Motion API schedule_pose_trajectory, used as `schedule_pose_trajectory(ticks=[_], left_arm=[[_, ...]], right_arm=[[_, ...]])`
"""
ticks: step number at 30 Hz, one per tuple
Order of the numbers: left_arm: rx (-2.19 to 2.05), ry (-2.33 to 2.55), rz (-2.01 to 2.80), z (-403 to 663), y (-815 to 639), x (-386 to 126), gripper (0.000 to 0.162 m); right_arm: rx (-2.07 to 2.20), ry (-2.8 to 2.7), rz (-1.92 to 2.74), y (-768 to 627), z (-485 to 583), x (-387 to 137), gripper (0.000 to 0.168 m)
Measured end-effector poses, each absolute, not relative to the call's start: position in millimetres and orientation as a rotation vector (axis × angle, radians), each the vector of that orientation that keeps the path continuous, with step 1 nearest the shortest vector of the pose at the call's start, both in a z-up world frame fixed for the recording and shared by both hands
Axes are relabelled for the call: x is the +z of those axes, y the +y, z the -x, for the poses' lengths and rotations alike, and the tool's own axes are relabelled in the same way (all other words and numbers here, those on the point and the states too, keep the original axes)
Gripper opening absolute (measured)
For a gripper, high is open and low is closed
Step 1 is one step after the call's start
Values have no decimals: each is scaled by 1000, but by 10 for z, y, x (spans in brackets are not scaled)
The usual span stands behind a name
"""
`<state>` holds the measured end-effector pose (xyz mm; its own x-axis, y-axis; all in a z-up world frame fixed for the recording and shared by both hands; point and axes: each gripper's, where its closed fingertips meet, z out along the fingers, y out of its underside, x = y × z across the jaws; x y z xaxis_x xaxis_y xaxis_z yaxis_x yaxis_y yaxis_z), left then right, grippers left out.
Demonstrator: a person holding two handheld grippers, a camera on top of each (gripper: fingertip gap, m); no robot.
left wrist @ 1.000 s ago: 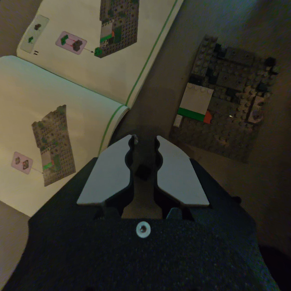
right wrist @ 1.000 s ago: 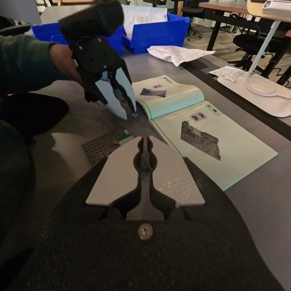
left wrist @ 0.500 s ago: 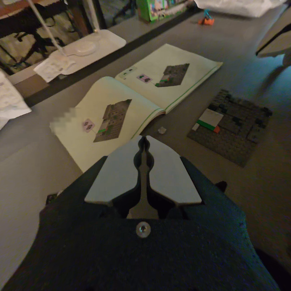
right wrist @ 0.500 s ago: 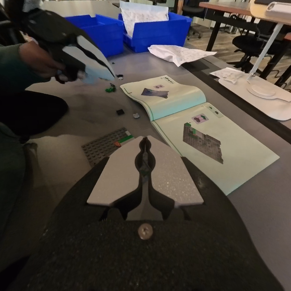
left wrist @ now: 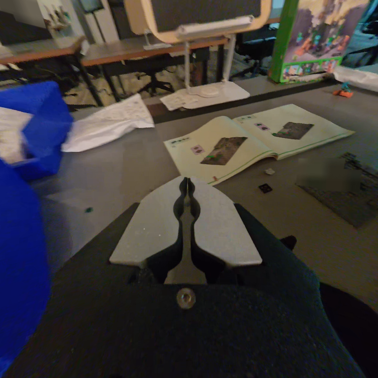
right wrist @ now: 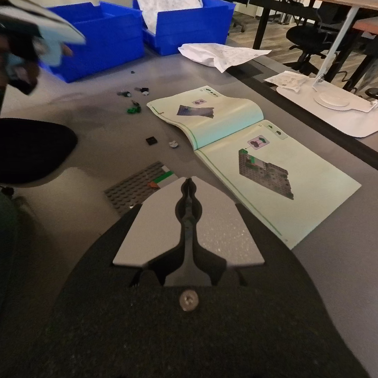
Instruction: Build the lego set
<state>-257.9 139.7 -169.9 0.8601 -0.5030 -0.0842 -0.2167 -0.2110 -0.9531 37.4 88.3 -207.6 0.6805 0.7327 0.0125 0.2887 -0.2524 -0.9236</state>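
The grey studded baseplate [right wrist: 135, 188], carrying white, green and orange pieces, lies on the grey table [right wrist: 306, 286] at centre-left of the right wrist view, partly hidden behind the right gripper [right wrist: 188, 180]. In the left wrist view it appears blurred at the right edge [left wrist: 347, 196]. The open instruction booklet [right wrist: 245, 155] lies just beside it, toward the centre-right. A small black square piece [right wrist: 151, 140] and a small white piece [right wrist: 173, 144] lie between baseplate and booklet. Green and dark loose pieces [right wrist: 133, 109] sit farther up the frame, near two blue bins [right wrist: 106, 45].

The right gripper is clenched, tips meeting, with nothing visibly held. The left gripper [left wrist: 187, 180] is likewise clenched and empty; it appears blurred at the upper left of the right wrist view [right wrist: 61, 36].
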Motion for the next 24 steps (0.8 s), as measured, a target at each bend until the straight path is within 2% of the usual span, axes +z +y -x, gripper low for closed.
schedule_pose_trajectory(ticks=[6, 9, 12, 15, 22, 24], left_arm=[[53, 446, 1740, 3669, 1204, -1111, 24], [99, 634, 1832, 4124, 1082, -1261, 33], [17, 847, 1977, 4418, 946, -1671, 39], [5, 1045, 2064, 4664, 855, -1973, 33], [-29, 1339, 2263, 4960, 872, -2292, 30], [-9, 1413, 2326, 5018, 855, -2430, 22]], right_arm=[[518, -814, 1823, 818, -349, -2064, 0], [527, -829, 1811, 792, -344, -2058, 0], [550, -840, 1799, 783, -320, -2046, 0], [552, -874, 1799, 767, -283, -2052, 0], [532, -942, 1807, 743, -190, -2102, 0], [529, -945, 1812, 744, -179, -2124, 0]])
